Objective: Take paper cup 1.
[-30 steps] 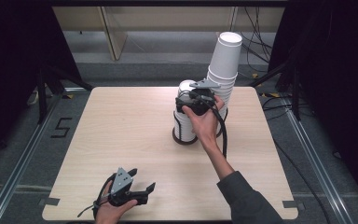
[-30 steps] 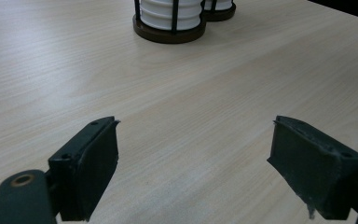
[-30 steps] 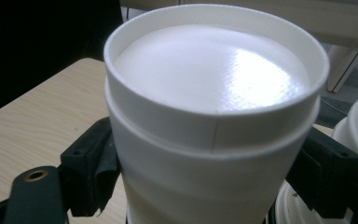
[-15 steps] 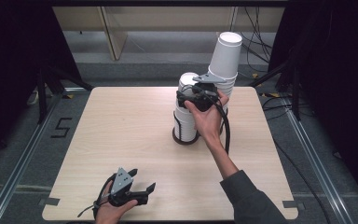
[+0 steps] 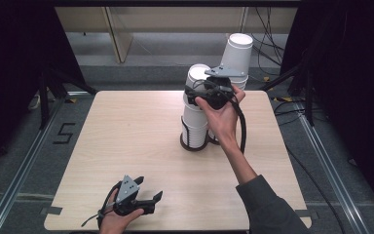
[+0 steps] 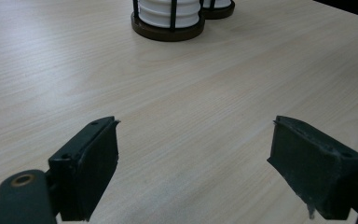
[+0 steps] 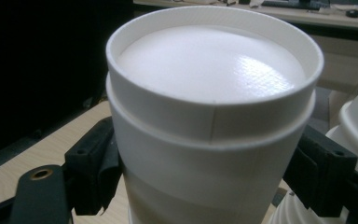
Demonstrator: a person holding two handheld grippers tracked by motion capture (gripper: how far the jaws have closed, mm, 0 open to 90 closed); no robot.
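So far the work looks barely begun: the right gripper (image 5: 200, 93) is clamped on the top cup (image 7: 212, 116) of the nearer cup stack (image 5: 195, 117), 1 black jaw pressed against each side of its white wall, upside-down base facing up. That stack stands in a dark ringed holder (image 5: 194, 142) near the middle of the table (image 5: 126, 141), a little toward the far right corner. Judging by the grip, the cup is being pulled off the pile; whether it has come free of the cups below I cannot tell. Where it is meant to go is also unclear.

Just behind, a taller cup stack (image 5: 237, 56) leans toward the far right corner, close enough to be knocked by the hand. The left gripper (image 5: 146, 202) rests at the near edge with its jaws apart around nothing, well away from both stacks, and bare tabletop lies between.
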